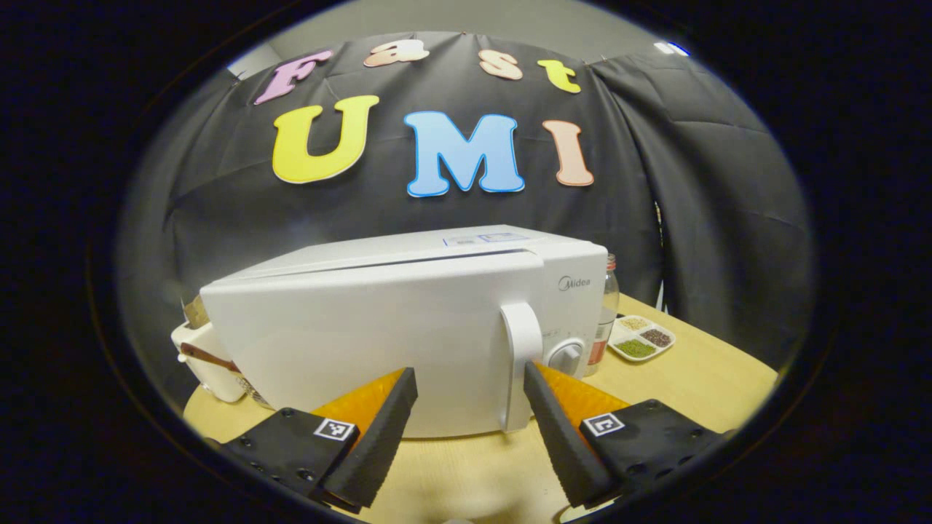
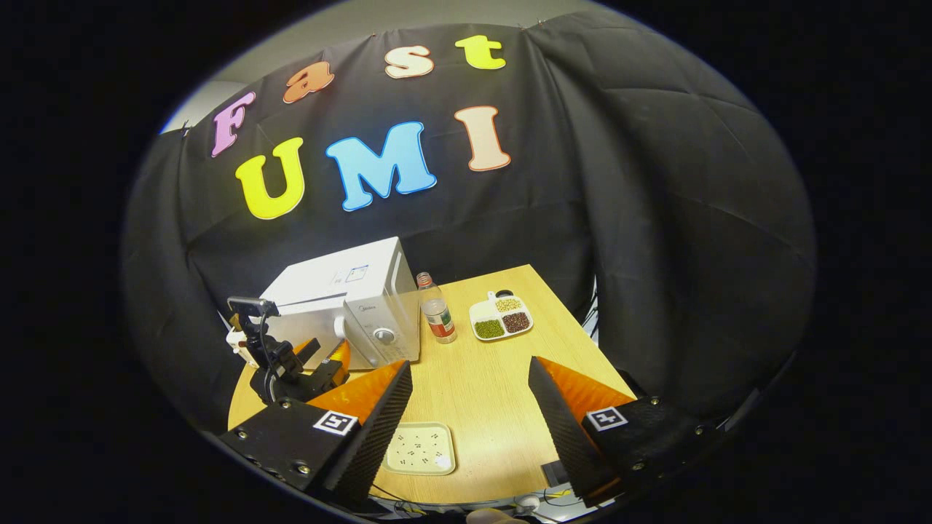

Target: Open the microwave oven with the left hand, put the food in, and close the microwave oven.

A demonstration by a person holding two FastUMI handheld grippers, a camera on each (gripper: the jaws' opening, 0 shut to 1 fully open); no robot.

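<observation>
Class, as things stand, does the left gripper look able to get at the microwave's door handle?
Probably yes: the left gripper is open, facing the microwave, with the door handle by one finger and nothing between.

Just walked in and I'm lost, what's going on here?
A person holding two grippers is about to open the microwave. The left gripper is open right in front of the door handle, not yet gripping it; the door looks shut. The right gripper hovers open above a small tray on the table.

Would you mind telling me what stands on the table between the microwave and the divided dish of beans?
A bottle stands there, close beside the microwave and left of the divided dish, as the right gripper view shows. The left gripper view shows it too, partly behind the microwave.
</observation>
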